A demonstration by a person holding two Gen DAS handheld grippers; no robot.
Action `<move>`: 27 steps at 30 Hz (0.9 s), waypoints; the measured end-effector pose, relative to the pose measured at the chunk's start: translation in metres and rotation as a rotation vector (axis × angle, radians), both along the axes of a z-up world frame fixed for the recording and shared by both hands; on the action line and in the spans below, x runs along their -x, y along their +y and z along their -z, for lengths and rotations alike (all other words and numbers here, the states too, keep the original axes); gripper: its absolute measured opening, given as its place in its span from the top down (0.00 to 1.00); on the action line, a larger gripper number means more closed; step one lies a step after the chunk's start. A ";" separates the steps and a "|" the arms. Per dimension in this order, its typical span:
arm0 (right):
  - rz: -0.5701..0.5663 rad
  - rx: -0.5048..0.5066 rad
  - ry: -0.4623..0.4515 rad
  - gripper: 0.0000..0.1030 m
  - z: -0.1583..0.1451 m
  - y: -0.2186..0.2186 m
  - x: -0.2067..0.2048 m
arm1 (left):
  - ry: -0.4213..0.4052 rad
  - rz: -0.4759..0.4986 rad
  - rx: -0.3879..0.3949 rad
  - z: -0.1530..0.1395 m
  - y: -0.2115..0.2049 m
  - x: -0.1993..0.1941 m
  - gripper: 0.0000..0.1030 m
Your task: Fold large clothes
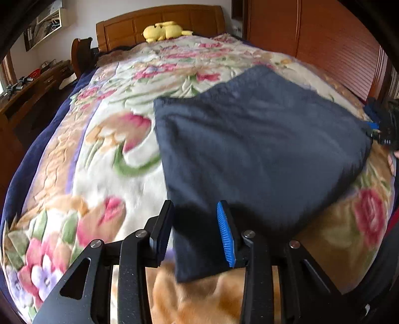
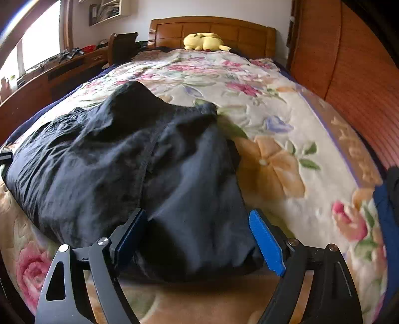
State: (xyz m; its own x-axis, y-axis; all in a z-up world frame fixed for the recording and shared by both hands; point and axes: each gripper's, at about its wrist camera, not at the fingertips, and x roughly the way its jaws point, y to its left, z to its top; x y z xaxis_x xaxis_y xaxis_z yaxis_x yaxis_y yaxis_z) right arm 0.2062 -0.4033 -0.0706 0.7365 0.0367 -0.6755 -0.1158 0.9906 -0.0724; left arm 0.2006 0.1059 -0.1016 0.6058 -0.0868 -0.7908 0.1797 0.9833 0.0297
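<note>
The left hand-held gripper (image 1: 195, 233) stood partly open around a near corner of the dark garment (image 1: 261, 149), not pinching it. The garment lay folded on the floral bed (image 1: 119, 139). The right hand-held gripper (image 2: 199, 239) gaped wide over its near edge, apparently releasing it.

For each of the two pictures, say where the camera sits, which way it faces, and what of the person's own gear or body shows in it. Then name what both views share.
Left wrist: on the left gripper, facing along the bed to the headboard; its jaws straddle the dark garment's near corner.
Right wrist: on the right gripper, facing likewise; jaws wide over the garment's near edge.
Shared: garment, floral blanket, yellow plush toy, headboard.
</note>
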 end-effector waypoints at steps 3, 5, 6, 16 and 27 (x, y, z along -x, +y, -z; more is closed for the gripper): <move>0.007 -0.019 0.008 0.16 0.004 -0.003 -0.002 | 0.009 -0.017 -0.003 0.007 0.004 0.006 0.63; 0.012 -0.019 0.010 0.16 0.010 0.000 -0.002 | 0.011 -0.030 0.004 0.011 0.008 0.009 0.62; 0.018 -0.023 0.012 0.15 0.012 0.000 -0.002 | 0.013 -0.038 0.009 0.012 0.009 0.010 0.62; 0.020 -0.024 0.028 0.15 0.025 0.009 -0.003 | 0.002 -0.070 0.074 0.020 0.013 0.025 0.62; 0.013 -0.055 0.048 0.15 0.028 0.003 -0.007 | 0.011 -0.092 0.098 0.021 0.015 0.034 0.62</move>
